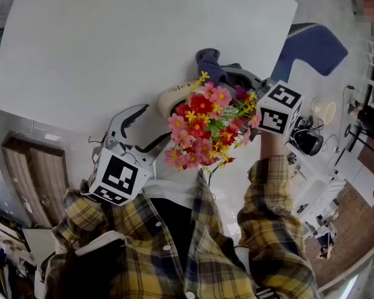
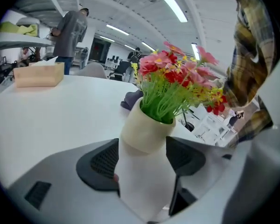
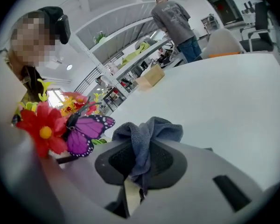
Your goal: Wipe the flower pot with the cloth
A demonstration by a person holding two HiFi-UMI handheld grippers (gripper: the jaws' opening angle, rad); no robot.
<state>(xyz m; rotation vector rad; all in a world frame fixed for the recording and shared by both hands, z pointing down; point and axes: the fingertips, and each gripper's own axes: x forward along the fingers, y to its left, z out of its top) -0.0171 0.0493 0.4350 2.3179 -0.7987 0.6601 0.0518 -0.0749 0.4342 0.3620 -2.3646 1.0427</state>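
Pot (image 2: 147, 171) sits tilted, clamped by the jaws of my left gripper (image 1: 154, 122), near the 6 o'clock edge of the worktop (image 1: 112, 42). At its 1 o'clock, my right gripper (image 3: 140, 160) has its jaws pinched on the cloth (image 3: 147, 134). I judge hard rubbing could twist the smooth pot loose or snag the flowers (image 1: 202, 126).

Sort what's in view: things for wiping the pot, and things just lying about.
For the job: pot, clamped in the left tool; cloth, pinched in the right tool; flowers in the pot.
Lying about: box on the table; chair.
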